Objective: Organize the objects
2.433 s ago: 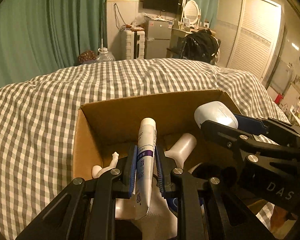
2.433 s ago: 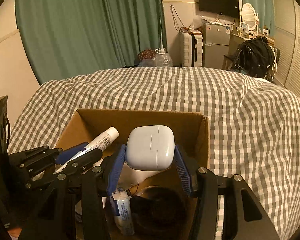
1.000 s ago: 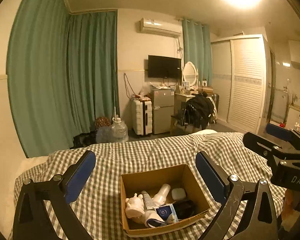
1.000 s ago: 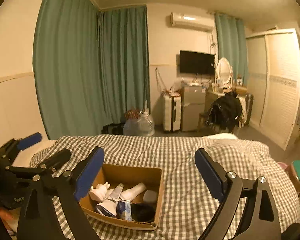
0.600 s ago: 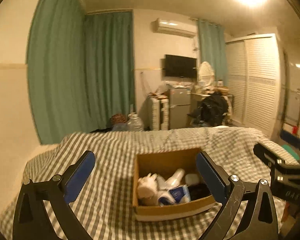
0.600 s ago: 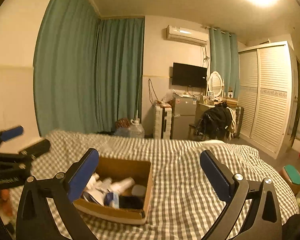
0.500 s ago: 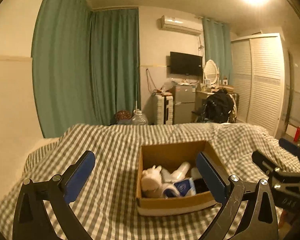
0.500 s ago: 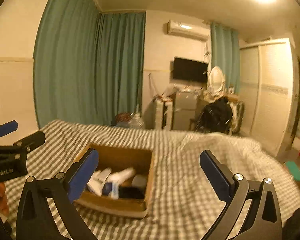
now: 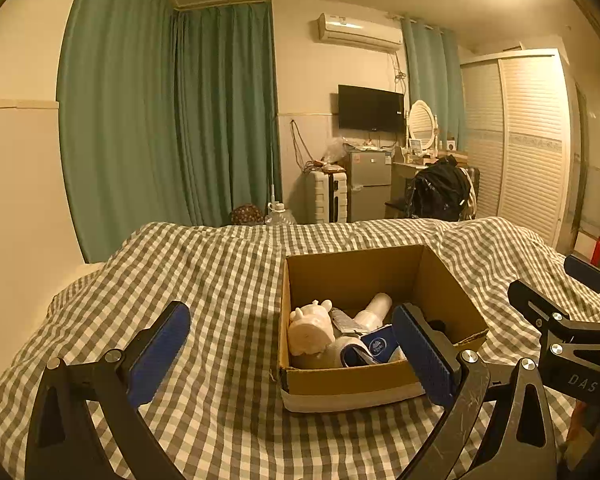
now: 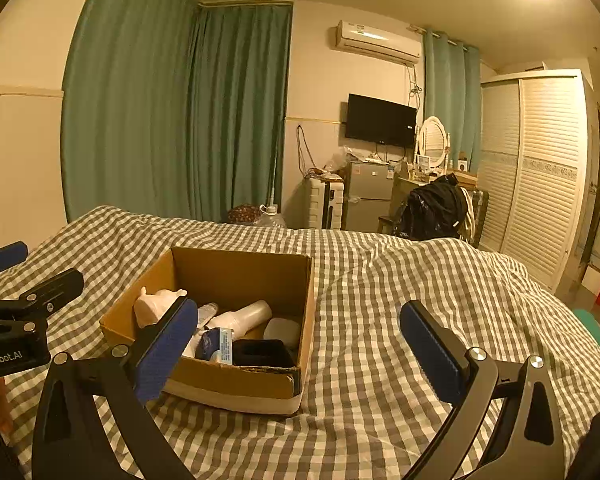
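While cardboard box (image 9: 380, 380) sits on checked quilt (image 9: 220, 280), tongs gape.

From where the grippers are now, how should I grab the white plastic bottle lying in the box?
Grip the white plastic bottle across its round body near the cap end, coming down from above. It lies on its side on top of the other things, and the cardboard box walls block any sideways approach. The right gripper is open.

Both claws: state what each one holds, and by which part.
Nothing. The left claw and right claw are both open and empty; the items lie in the box.
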`<state>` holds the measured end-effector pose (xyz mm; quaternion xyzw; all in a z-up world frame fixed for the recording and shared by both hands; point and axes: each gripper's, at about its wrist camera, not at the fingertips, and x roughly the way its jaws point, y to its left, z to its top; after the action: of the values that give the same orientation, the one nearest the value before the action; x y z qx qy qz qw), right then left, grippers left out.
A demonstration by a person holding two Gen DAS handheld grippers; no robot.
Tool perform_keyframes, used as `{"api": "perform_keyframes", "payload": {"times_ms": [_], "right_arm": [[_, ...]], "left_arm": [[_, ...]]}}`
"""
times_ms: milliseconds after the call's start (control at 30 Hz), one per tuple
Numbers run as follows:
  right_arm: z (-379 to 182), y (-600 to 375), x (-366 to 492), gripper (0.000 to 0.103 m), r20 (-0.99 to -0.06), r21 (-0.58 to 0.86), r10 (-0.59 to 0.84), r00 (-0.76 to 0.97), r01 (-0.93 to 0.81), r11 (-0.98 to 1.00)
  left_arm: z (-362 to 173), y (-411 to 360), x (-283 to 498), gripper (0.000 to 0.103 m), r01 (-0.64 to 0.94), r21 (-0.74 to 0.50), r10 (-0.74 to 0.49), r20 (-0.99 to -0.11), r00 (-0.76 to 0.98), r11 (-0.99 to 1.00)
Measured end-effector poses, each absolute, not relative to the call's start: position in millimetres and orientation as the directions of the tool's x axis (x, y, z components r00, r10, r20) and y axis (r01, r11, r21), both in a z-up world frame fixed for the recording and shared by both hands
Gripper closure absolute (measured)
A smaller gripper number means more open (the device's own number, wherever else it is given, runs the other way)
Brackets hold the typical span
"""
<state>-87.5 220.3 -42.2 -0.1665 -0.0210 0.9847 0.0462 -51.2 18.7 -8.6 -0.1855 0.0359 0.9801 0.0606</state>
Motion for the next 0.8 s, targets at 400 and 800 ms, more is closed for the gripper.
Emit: {"api": "perform_keyframes", "payload": {"times_ms": [400,800], "right_arm": [[-46.6,221.1,-92.4,0.001,-0.348,-0.053,0.102,-0.932,-0.089,-0.995],[-49.1,219.9,-93.4,0.001,-0.355,-0.051,0.102,-0.930,-0.089,-0.995]], "left_arm": [[-12.2,18.3,-55.5,0.000,-0.130,0.046,0.102,-0.389,-0.916,-0.990],[-15.5,19.0,-56.5,0.000,-0.130,0.035,0.105,-0.411,-0.906,-0.991]]}}
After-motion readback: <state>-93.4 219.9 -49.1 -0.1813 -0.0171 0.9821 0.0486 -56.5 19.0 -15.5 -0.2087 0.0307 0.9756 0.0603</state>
